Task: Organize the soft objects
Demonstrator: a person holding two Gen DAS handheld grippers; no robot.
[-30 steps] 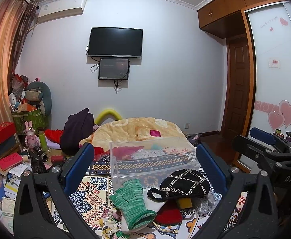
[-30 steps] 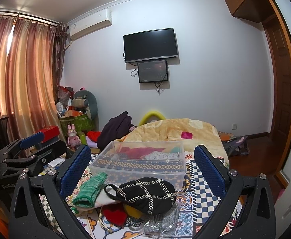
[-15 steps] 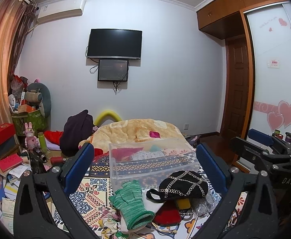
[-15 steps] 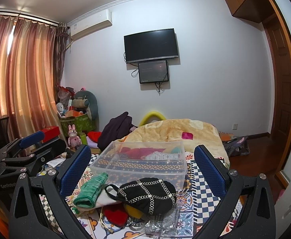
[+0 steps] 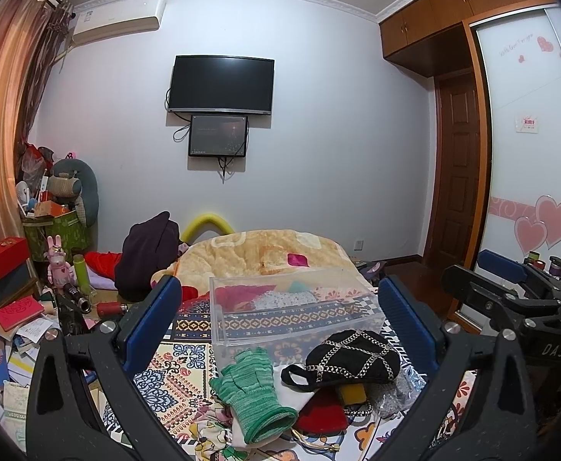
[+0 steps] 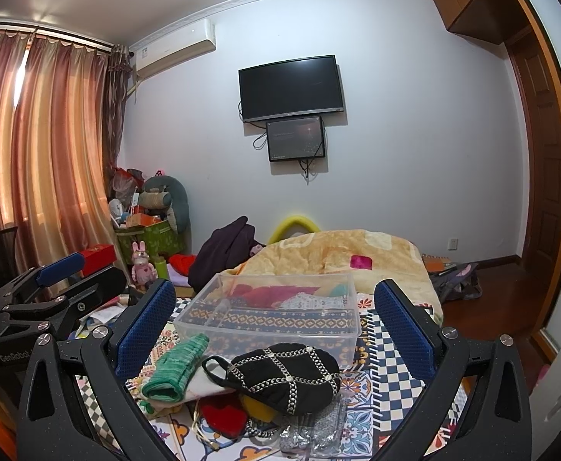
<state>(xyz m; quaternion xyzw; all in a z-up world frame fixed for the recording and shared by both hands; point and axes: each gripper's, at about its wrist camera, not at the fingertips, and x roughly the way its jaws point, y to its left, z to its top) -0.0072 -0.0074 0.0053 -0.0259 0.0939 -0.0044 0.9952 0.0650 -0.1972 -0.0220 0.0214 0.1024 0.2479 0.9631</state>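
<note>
A pile of soft things lies on the patterned cloth: a green knit glove, a black hat with silver chains, a red piece and a yellow piece under the hat. A clear plastic box stands just behind the pile. My left gripper is open and empty above the pile. My right gripper is open and empty, also above the pile. Each gripper shows at the edge of the other's view.
A bed with a yellow blanket lies behind the box, with a dark garment at its left. Boxes, toys and papers crowd the left side. A wardrobe with heart decals and a door stand to the right.
Both views have shifted only slightly; the pile and box sit a touch lower and nearer in the frames. Both grippers stay open and empty.
</note>
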